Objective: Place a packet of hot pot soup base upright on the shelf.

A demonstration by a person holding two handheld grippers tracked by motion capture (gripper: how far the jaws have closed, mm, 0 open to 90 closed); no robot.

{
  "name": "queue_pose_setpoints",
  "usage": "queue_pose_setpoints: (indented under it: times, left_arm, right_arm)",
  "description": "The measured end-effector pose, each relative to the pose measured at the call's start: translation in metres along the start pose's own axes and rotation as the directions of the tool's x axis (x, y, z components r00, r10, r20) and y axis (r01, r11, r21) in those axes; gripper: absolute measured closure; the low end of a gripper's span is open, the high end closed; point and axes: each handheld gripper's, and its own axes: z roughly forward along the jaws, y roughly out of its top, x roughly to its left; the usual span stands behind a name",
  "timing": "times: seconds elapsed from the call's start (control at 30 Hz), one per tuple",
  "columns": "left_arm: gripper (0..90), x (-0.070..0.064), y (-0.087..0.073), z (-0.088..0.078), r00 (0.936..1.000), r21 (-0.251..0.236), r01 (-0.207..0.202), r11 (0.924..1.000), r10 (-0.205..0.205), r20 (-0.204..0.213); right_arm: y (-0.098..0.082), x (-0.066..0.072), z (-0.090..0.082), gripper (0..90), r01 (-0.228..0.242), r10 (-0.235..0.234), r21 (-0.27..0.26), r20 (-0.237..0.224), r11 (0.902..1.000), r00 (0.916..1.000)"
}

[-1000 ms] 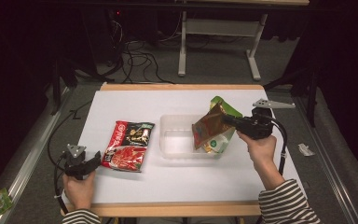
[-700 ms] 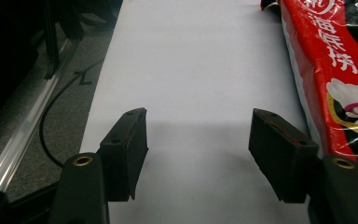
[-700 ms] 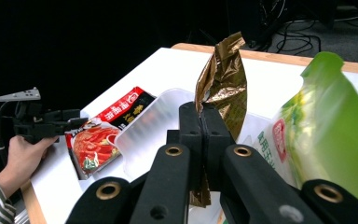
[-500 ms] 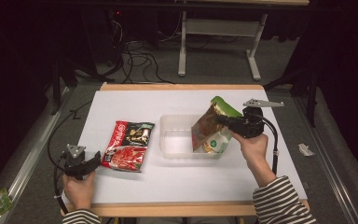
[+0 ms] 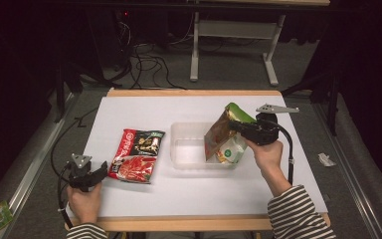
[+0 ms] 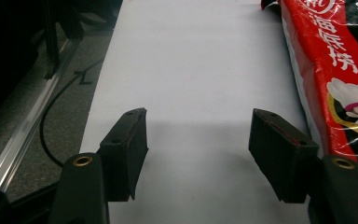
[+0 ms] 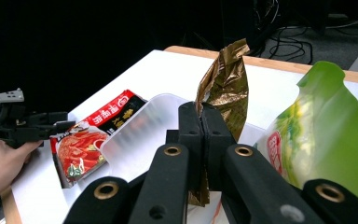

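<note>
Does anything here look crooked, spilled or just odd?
Nothing spilled. The brown pouch, pinched by the right gripper, hangs tilted over the clear tray, and a green bag leans at the tray's right end. A scrap lies on the floor.

A dim lab or recording room: a white tabletop (image 5: 189, 109) stands on grey carpet, with loose cables (image 5: 144, 59) and a bare desk frame (image 5: 231, 47) behind it.
</note>
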Motion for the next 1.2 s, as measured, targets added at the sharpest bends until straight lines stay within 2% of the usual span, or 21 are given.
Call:
queue_pose_setpoints:
  times: [0.03,0.13,0.23,0.47,0.97,1.1,1.13,1.2]
  left_arm:
    - [37.6,0.0,0.0,0.0,1.0,0.0,0.001,1.0,-0.001,0.001]
    - [37.5,0.0,0.0,0.0,1.0,0.001,0.0,1.0,0.0,0.001]
    - [37.5,0.0,0.0,0.0,1.0,0.001,-0.003,1.0,0.003,-0.001]
    - [37.4,0.0,0.0,0.0,1.0,0.007,-0.003,1.0,0.003,-0.002]
    - [37.8,0.0,0.0,0.0,1.0,0.0,0.004,1.0,-0.004,0.006]
    - [37.9,0.002,0.0,0.0,0.9998,-0.006,0.017,0.9998,-0.017,0.007]
    - [37.7,0.002,0.0,0.0,0.9999,0.006,0.01,0.9999,-0.01,0.009]
    - [37.6,0.0,0.0,0.0,1.0,0.0,0.004,1.0,-0.004,0.004]
  right_arm:
    - [0.0,0.0,0.001,89.9,-0.003,0.003,0.0,0.001,1.0,1.0]
    - [0.0,0.001,0.005,89.8,0.027,-0.027,0.004,0.019,0.9996,0.9994]
    - [0.0,0.0,0.007,89.7,0.016,-0.016,0.007,0.018,0.9999,0.9997]
    - [0.002,0.0,0.013,89.5,0.025,-0.025,0.015,0.01,0.9996,0.9996]
    - [0.003,0.01,0.032,89.4,0.072,-0.072,0.079,0.002,0.9943,0.9974]
    - [0.001,0.013,0.032,89.4,0.1,-0.103,0.084,0.026,0.9914,0.9944]
    - [0.001,0.013,0.032,89.4,0.118,-0.121,0.089,0.031,0.9891,0.9922]
    - [0.001,0.013,0.031,89.0,0.116,-0.12,0.09,0.037,0.9891,0.9921]
